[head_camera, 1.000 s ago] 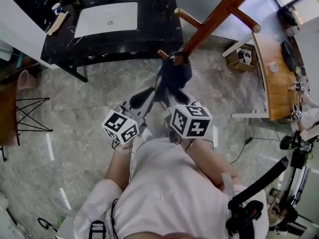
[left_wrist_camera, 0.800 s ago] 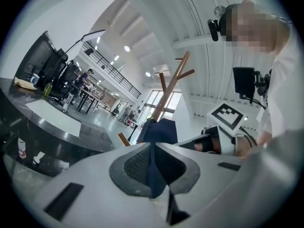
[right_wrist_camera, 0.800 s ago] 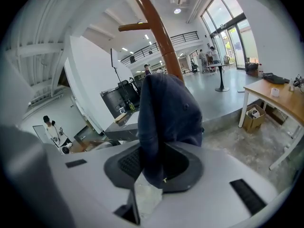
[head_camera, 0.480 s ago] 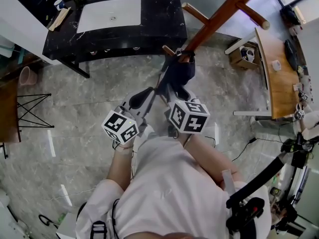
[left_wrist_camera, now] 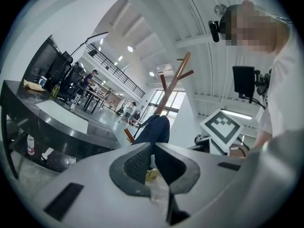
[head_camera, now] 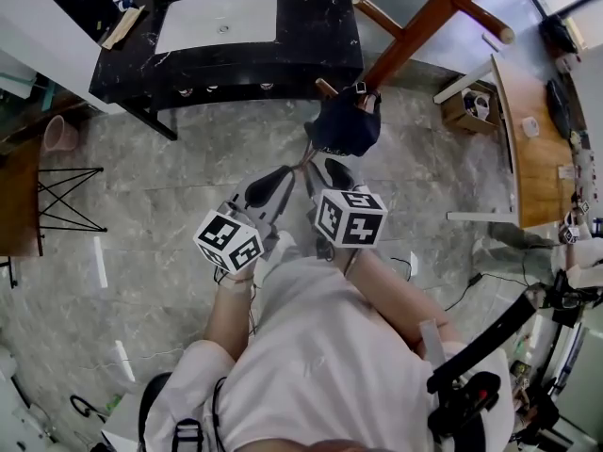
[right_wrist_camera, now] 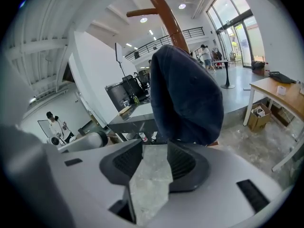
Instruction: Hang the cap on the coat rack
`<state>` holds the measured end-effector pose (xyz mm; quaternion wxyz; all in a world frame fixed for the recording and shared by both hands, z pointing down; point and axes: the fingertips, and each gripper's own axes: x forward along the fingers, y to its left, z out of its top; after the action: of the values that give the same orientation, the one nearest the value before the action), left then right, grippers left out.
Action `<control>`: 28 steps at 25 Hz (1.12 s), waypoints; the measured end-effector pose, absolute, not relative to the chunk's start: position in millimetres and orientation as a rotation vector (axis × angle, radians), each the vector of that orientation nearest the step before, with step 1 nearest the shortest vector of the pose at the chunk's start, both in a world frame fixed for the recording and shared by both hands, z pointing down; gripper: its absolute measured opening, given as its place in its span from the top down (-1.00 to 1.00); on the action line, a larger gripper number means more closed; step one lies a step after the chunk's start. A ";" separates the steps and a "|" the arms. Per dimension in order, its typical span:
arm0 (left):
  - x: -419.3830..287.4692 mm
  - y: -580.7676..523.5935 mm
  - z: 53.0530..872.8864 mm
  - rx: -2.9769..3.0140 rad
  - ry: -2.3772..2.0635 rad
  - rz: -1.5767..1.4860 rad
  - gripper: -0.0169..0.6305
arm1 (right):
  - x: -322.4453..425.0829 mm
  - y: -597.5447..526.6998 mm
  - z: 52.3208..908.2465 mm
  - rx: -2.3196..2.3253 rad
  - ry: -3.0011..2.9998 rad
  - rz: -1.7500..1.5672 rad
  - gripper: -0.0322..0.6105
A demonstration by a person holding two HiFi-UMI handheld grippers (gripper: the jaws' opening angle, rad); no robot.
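The dark blue cap (head_camera: 347,125) hangs on a lower peg (head_camera: 327,88) of the brown wooden coat rack (head_camera: 424,22). Neither gripper holds it. My right gripper (head_camera: 330,166) is just below it and open. In the right gripper view the cap (right_wrist_camera: 185,94) fills the space just past the tips (right_wrist_camera: 155,148), and only floor shows between the pads. My left gripper (head_camera: 294,163) sits beside the right one with its tips together (left_wrist_camera: 153,148) and nothing held. From there the cap (left_wrist_camera: 154,129) hangs a little beyond, under the rack (left_wrist_camera: 173,82).
A black marble counter (head_camera: 311,36) with a white sink (head_camera: 217,22) stands behind the rack. A wooden desk (head_camera: 523,149) and a cardboard box (head_camera: 468,111) are at the right, and a black folding stand (head_camera: 57,205) is at the left. Grey stone floor lies below.
Both grippers have drawn back from the cap, and the gap to it has widened. The cap stays hanging on the peg.
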<state>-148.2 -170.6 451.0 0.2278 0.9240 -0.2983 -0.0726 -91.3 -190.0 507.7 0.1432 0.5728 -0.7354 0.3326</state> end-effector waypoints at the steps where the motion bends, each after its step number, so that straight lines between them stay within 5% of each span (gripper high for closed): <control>1: -150.4 -169.2 452.1 2.542 -0.831 -0.198 0.92 | -93.8 -188.2 510.9 1.638 -2.123 0.968 0.45; 18: -154.5 -133.3 459.9 2.473 -0.955 -0.134 0.91 | -132.0 -148.6 526.4 1.298 -2.331 1.110 0.45; 28: -77.0 -128.7 456.0 2.523 -0.798 -0.063 0.92 | -55.7 -156.4 513.0 1.381 -2.378 1.118 0.54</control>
<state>-77.0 -128.7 456.0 0.2449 0.9241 -0.2925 -0.0230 -55.7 -156.4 513.0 0.0863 0.4634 -0.7982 0.3752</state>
